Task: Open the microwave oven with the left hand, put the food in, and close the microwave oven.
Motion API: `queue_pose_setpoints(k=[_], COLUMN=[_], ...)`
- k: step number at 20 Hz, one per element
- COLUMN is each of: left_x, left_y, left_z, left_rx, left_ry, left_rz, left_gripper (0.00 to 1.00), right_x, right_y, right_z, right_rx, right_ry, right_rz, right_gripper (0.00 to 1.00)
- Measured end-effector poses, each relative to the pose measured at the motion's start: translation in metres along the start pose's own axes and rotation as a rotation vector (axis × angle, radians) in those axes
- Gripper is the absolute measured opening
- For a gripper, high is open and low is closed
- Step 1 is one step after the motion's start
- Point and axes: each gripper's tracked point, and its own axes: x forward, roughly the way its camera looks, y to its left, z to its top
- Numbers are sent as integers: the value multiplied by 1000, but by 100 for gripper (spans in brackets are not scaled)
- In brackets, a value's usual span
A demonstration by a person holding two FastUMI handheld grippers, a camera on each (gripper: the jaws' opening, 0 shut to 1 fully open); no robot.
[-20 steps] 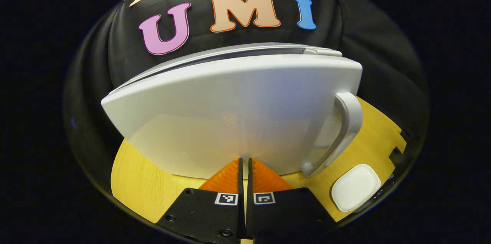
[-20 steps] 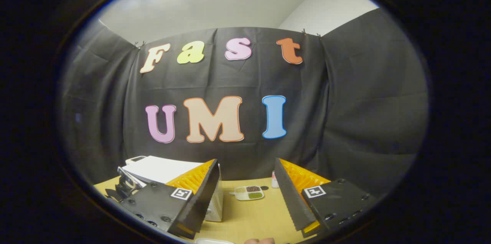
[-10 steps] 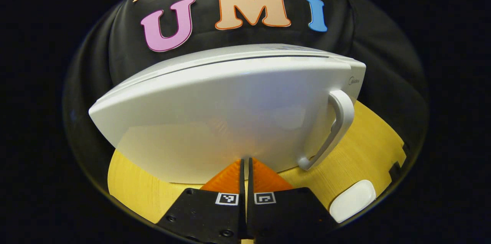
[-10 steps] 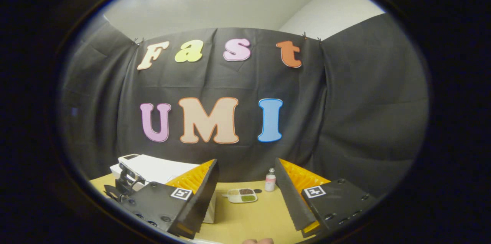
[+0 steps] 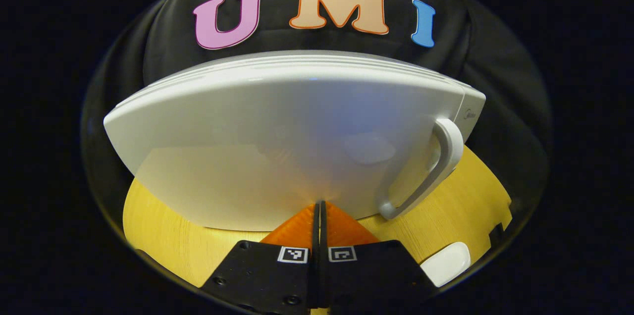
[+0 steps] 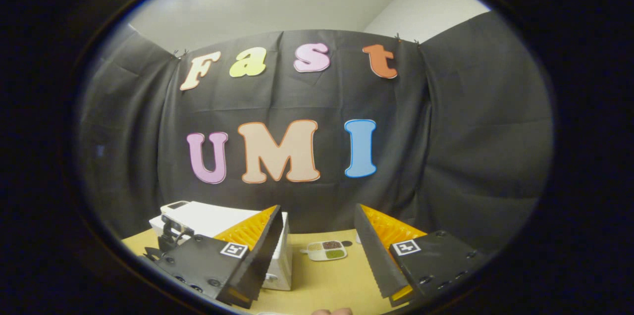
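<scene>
wooden table (image 5: 460,206): white microwave (image 5: 277,141), white dish (image 5: 446,263), sectioned tray (image 6: 327,250) farther back.

Microwave oven (image 5: 277,141) on table (image 5: 163,236), door shut, handle (image 5: 436,166) at door's right side. Left gripper (image 5: 317,216) directly before door, fingertips at its lower edge. Dish (image 5: 448,263) on table near front right edge. In right gripper view, divided tray (image 6: 327,249) on table toward back edge, right of microwave oven (image 6: 218,221).

left gripper (image 5: 319,221): black screwed plates, square coded tags | right gripper (image 6: 318,245): ridged fingers (image 6: 250,228), same tags
</scene>
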Motion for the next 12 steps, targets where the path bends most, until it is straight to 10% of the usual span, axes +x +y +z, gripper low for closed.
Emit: queue_pose_setpoints(k=[12], left_x=[-125], left_y=[-13], left_z=[108], left_rx=[74], left_ry=[-325], left_rz=[61], left_gripper=[1], right_x=[6], right_y=[1], right_z=[-18], right_rx=[-3], right_ry=[13], right_rz=[-22], right_gripper=[85])
